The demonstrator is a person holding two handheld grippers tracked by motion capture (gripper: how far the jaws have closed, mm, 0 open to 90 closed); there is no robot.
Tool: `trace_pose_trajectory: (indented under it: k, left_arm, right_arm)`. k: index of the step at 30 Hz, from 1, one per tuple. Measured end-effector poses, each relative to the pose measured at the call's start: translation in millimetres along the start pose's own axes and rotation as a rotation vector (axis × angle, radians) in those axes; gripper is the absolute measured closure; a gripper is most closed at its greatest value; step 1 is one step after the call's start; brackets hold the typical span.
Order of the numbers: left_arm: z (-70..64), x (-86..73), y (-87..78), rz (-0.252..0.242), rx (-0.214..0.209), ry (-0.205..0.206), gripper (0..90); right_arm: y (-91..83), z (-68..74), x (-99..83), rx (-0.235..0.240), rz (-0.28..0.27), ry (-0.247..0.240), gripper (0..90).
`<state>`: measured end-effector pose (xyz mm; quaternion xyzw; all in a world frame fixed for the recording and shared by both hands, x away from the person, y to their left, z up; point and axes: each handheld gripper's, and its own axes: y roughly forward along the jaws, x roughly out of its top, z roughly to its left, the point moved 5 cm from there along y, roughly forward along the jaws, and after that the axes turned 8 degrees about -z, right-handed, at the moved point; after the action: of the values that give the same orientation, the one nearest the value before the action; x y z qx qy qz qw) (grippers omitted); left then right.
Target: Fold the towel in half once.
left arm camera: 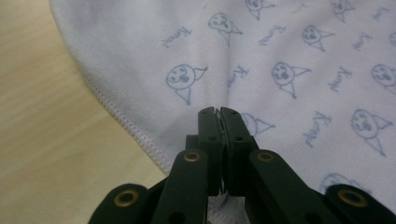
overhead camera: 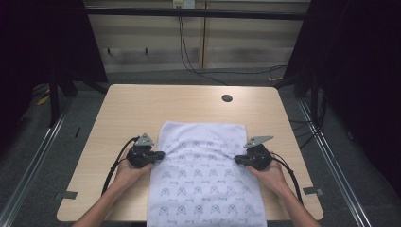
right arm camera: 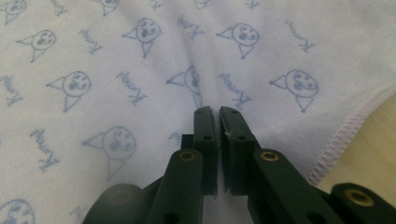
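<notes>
White printed cloth flat on wooden table; left tongs, right tongs clamped on its side edges

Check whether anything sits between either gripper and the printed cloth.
Nothing visible does. The left gripper and right gripper are already pinched shut on opposite side edges of the cloth, with only bare table around.
</notes>
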<state>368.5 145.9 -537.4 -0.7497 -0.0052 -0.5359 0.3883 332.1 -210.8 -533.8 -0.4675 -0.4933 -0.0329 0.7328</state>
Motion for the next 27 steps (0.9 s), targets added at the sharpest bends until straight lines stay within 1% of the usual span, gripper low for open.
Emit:
trace_pose_trajectory:
  k: [1,2,3,4,5,7,8,9,10,11,12,13,14,15,16,18,19,20,21,22,23,24,25,26,27]
  left_arm:
    - [-3.0,-1.3,-1.2,0.000,-0.013,-0.001,88.4]
    - [-5.9,-2.4,-2.2,-0.002,-0.022,-0.010,88.4]
    - [-8.8,-3.7,-3.4,0.002,-0.045,-0.021,88.3]
    - [-8.8,-3.7,-3.4,0.002,-0.045,-0.021,88.3]
    - [-14.9,-7.1,-7.1,0.008,-0.078,-0.032,88.2]
    - [-20.5,-10.7,-11.2,0.015,-0.098,-0.044,88.1]
    - [-25.1,-12.9,-13.8,0.016,-0.108,-0.041,88.0]
    - [-29.1,-15.0,-16.6,0.019,-0.107,-0.042,87.3]
    - [-29.1,-15.0,-16.6,0.019,-0.107,-0.042,86.3]
    - [-33.3,-17.2,-18.7,0.014,-0.116,-0.056,86.3]
    - [-38.5,-19.7,-21.9,0.025,-0.131,-0.063,84.9]
    - [-42.8,-21.4,-24.3,0.032,-0.142,-0.060,85.0]
    - [-48.4,-23.8,-27.6,0.042,-0.151,-0.050,84.8]
    - [-51.9,-25.3,-29.9,0.050,-0.163,-0.051,84.0]
    - [-56.2,-27.4,-33.0,0.061,-0.181,-0.055,83.4]
    - [-63.6,-31.1,-39.7,0.076,-0.205,-0.052,79.3]
    - [-65.3,-32.2,-42.2,0.080,-0.208,-0.053,76.5]
    - [-66.5,-32.9,-45.3,0.067,-0.196,-0.052,75.5]
    - [-65.6,-32.2,-47.0,0.062,-0.195,-0.051,75.1]
    - [-63.2,-30.3,-47.6,0.047,-0.187,-0.060,74.2]
    - [-59.2,-27.7,-47.3,0.034,-0.172,-0.066,72.9]
    - [-54.4,-24.2,-46.9,0.021,-0.161,-0.072,72.2]
    - [-50.5,-20.9,-46.2,0.006,-0.147,-0.077,72.0]
    - [-42.8,-15.1,-44.6,-0.020,-0.123,-0.090,71.4]
    - [-36.2,-10.5,-42.6,-0.031,-0.112,-0.097,71.0]
  right_arm:
    - [-1.8,1.2,-1.5,0.008,0.003,-0.002,86.4]
    - [-4.3,3.4,-3.9,0.017,0.000,0.011,86.5]
    - [-7.2,5.5,-6.9,0.027,-0.003,0.023,86.6]
    - [-10.5,8.3,-10.1,0.038,-0.003,0.032,86.6]
    - [-14.3,12.1,-13.9,0.054,-0.011,0.036,86.5]
    - [-20.8,17.9,-20.0,0.080,-0.007,0.049,86.4]
    - [-23.4,19.8,-22.5,0.090,-0.007,0.051,86.4]
    - [-27.3,23.2,-26.3,0.101,-0.008,0.054,86.3]
    - [-27.3,23.2,-26.3,0.101,-0.008,0.054,86.3]
    - [-31.0,27.6,-29.6,0.120,-0.006,0.058,86.2]
    - [-35.6,35.3,-34.5,0.140,-0.008,0.061,86.0]
    - [-37.5,38.6,-36.0,0.148,-0.002,0.059,85.9]
    - [-39.9,42.9,-37.8,0.154,0.005,0.045,85.8]
    - [-42.9,48.0,-40.0,0.153,0.014,0.031,85.1]
    - [-44.5,51.4,-41.1,0.160,0.018,0.034,84.0]
    - [-48.4,58.5,-43.2,0.172,0.034,0.015,78.7]
    - [-49.6,60.9,-43.2,0.175,0.034,0.014,76.9]
    - [-51.1,61.4,-42.5,0.176,0.030,0.015,76.8]
    - [-52.9,58.0,-37.5,0.164,-0.007,0.007,75.6]
    - [-54.6,52.4,-31.9,0.151,-0.033,0.020,72.3]
    - [-55.9,43.8,-25.4,0.128,-0.056,0.037,71.8]
    - [-56.0,33.7,-19.0,0.103,-0.079,0.042,71.8]
    - [-55.6,23.7,-13.6,0.069,-0.085,0.046,71.2]
    - [-53.8,15.8,-9.7,0.046,-0.092,0.046,69.2]
    - [-49.2,2.8,-4.3,0.014,-0.089,0.058,68.8]
